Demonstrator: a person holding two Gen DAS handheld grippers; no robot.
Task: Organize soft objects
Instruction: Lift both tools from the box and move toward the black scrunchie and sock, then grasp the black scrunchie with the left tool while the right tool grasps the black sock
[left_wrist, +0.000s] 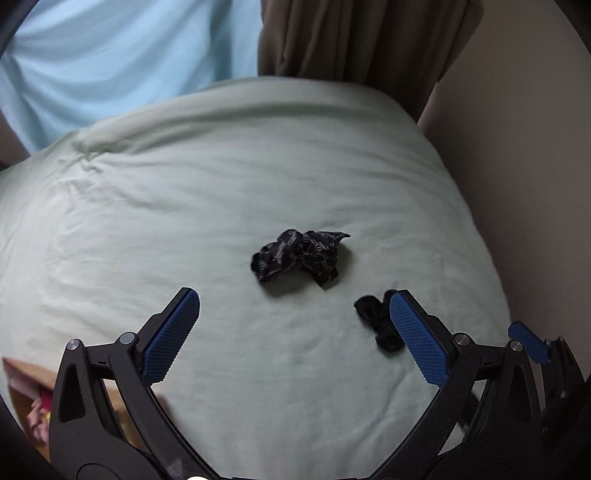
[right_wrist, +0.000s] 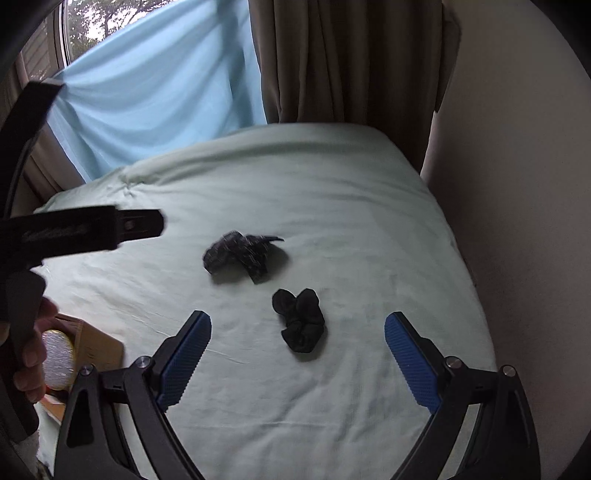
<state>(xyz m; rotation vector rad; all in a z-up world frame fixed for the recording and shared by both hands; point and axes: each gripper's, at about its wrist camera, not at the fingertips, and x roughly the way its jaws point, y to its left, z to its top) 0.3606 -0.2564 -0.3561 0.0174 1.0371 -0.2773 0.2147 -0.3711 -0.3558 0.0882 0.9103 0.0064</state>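
Note:
A crumpled black patterned cloth (left_wrist: 297, 260) lies on the pale green bed (left_wrist: 184, 206); it also shows in the right wrist view (right_wrist: 240, 254). A plain black scrunched cloth (left_wrist: 375, 321) lies nearer, partly behind the left gripper's right finger; in the right wrist view (right_wrist: 301, 319) it sits between the fingers' line of sight. My left gripper (left_wrist: 293, 301) is open and empty above the bed. My right gripper (right_wrist: 297, 325) is open and empty, just short of the plain black cloth.
A brown curtain (right_wrist: 351, 59) and a light blue sheet (right_wrist: 155, 92) hang behind the bed. A beige wall (right_wrist: 517, 184) runs along the right. A cardboard box (right_wrist: 96, 343) sits at lower left. The left gripper's body (right_wrist: 74, 229) crosses the right wrist view.

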